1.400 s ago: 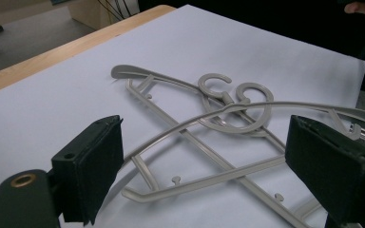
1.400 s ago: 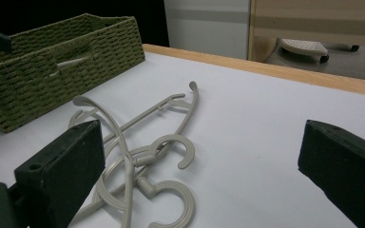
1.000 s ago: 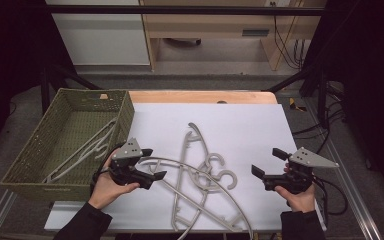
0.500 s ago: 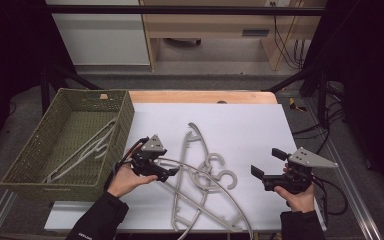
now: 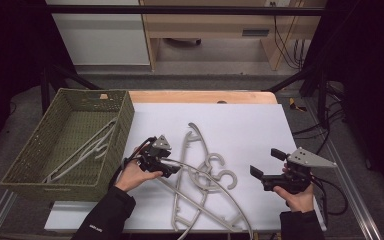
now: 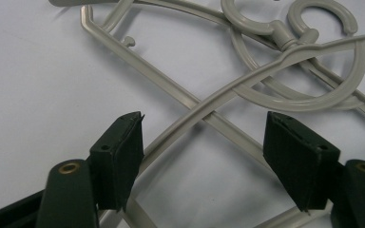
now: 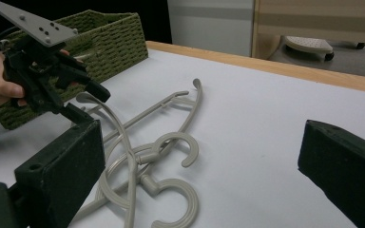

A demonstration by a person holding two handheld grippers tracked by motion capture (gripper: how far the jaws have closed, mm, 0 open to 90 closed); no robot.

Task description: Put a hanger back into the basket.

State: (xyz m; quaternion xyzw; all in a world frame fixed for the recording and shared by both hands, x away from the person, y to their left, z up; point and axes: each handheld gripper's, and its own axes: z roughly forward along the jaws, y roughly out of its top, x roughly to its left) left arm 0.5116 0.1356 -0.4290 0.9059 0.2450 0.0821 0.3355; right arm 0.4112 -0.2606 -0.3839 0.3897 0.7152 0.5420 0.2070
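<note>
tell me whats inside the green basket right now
The woven green basket holds grey plastic hangers lying slanted along its floor, at least one, maybe two overlapping. The near wall hides the floor closest to the person, so anything lying there cannot be seen.

Even overhead light brightens the white table sheet (image 5: 240, 125); all around it the room falls into darkness. Shadows beneath the grey hangers (image 6: 247, 90) are soft. Near black jaws look slightly blurred.

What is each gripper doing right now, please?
Left gripper: open, jaws just closing around a hanger arm, not gripping.
Right gripper: open, holding nothing.
</note>
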